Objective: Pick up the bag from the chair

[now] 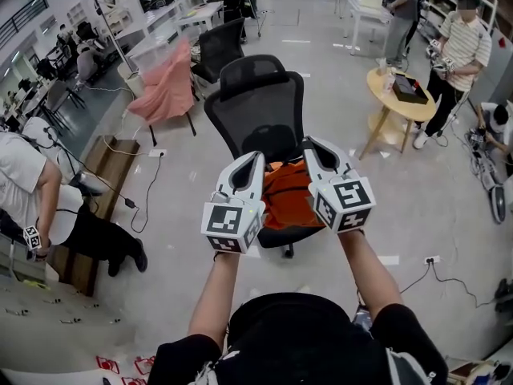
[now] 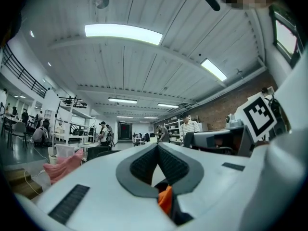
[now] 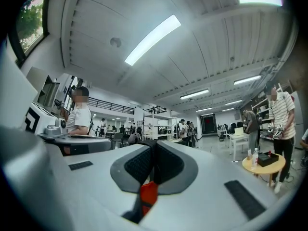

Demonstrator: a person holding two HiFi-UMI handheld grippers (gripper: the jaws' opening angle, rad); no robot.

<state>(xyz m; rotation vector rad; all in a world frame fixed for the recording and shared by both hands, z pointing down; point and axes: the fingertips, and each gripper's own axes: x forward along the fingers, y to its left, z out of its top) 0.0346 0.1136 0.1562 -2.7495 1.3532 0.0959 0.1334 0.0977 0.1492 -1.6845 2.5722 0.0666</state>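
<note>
With their jaws pressed together, my left tongs (image 1: 254, 160) (image 2: 158, 153) pinch a fold of the orange bag (image 1: 288, 195) (image 2: 166, 201) (image 3: 148, 194). My right tongs (image 1: 315, 146) (image 3: 154, 149) are clamped on the same bag in the same way. The bag hangs between the two, over the seat of the black mesh office chair (image 1: 260, 107); I cannot tell whether it clears the seat. A pink-draped chair (image 1: 168, 88) stands far left and a round wooden table (image 1: 383, 95) far right.
</note>
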